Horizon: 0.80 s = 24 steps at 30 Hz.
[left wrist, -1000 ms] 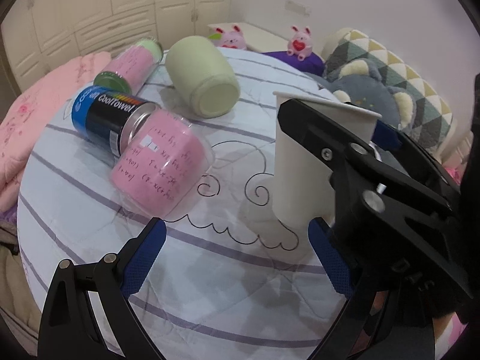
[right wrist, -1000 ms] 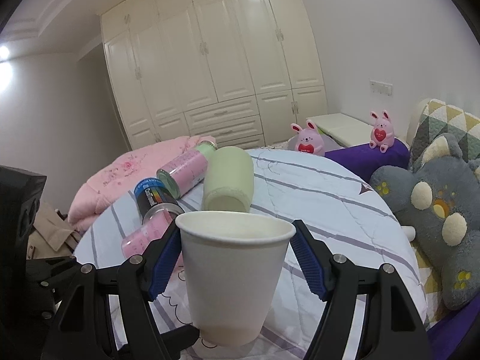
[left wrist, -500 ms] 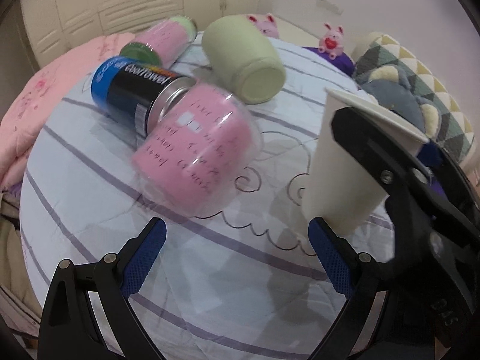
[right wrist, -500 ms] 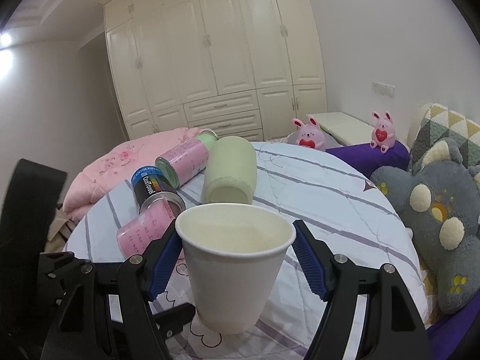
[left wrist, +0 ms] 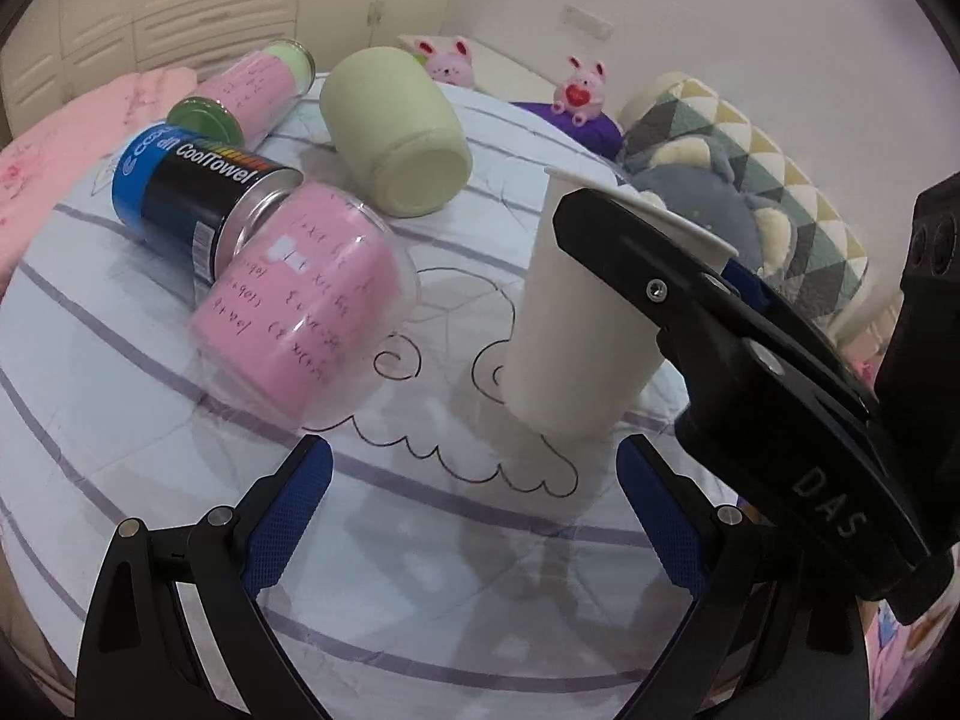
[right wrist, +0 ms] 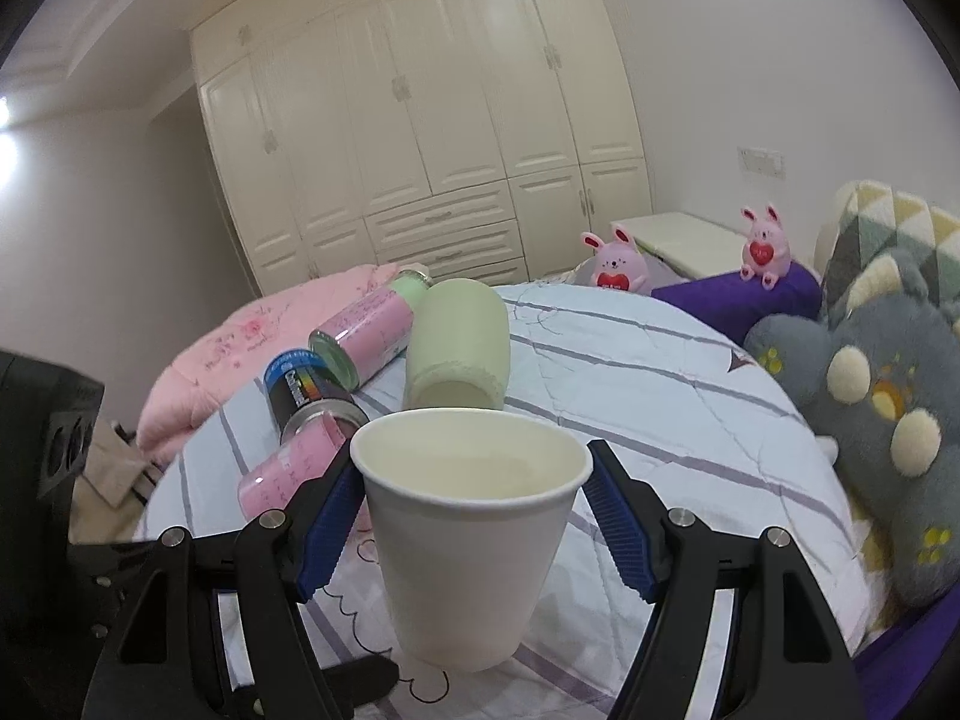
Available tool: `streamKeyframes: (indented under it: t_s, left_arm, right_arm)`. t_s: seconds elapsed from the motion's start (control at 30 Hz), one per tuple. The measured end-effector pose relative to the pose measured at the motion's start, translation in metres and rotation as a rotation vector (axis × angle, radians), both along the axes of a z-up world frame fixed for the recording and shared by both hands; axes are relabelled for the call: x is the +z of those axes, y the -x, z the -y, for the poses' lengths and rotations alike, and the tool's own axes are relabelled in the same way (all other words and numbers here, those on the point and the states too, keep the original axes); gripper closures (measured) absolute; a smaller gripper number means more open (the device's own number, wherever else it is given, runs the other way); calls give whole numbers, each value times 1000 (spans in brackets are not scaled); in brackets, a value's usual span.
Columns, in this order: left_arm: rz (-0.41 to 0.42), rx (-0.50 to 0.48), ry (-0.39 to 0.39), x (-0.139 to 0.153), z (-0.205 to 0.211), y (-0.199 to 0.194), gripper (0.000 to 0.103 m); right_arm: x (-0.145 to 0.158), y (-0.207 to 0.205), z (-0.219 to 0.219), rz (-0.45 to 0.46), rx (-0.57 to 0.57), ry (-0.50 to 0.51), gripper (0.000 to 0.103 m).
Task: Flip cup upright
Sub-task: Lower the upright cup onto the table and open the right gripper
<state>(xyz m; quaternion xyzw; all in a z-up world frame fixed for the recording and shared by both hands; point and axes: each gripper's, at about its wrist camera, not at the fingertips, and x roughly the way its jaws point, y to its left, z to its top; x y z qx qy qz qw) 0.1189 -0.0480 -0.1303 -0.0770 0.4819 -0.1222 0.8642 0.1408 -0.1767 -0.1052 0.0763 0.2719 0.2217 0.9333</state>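
A white paper cup (right wrist: 471, 534) stands mouth up on the quilt-covered round table (right wrist: 660, 384). My right gripper (right wrist: 474, 531) has its blue pads on either side of the cup; a small gap shows on each side. The cup also shows in the left wrist view (left wrist: 591, 330), with the right gripper's black finger across it. My left gripper (left wrist: 474, 510) is open and empty, low over the quilt just in front of the cup.
A clear cup with pink paper (left wrist: 306, 318), a blue and black can (left wrist: 192, 192), a pink tube (left wrist: 252, 90) and a pale green cup (left wrist: 396, 132) lie on their sides at the left and back. A grey plush pillow (right wrist: 870, 390) lies at the right.
The cup has gone from tilted and lifted to upright with its base on the quilt. The right gripper's pads have come slightly off the cup. The left gripper has drifted a little.
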Motion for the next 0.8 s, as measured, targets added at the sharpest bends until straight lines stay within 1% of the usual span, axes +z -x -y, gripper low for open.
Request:
streamKeyframes:
  t_s: [0.07,0.17,0.3,0.37,0.47,0.7,0.77,0.8]
  left_arm:
    - [-7,21,-6,-1,0,-4,6]
    - [-21,60,-11,-6,-4,-12,6]
    - [-53,91,-18,-15,-9,-18,6]
    - [-53,94,-32,-17,-8,-18,6]
    - [-51,90,-79,-18,-8,-15,6]
    - [-27,78,-125,-13,-15,-6,6]
    - [-15,81,-145,-12,-16,-3,6]
    - [-12,83,-153,-11,-16,-1,6]
  right_arm:
    - [1,0,0,5,7,-19,29]
    - [4,4,-3,30,25,-19,29]
    - [3,3,-7,29,17,16,29]
    - [1,2,-10,24,18,33,29]
    - [1,3,-15,33,23,67,29]
    - [2,10,-25,59,34,137,29]
    - [3,13,-27,59,39,148,23]
    - [3,15,-27,67,43,151,23]
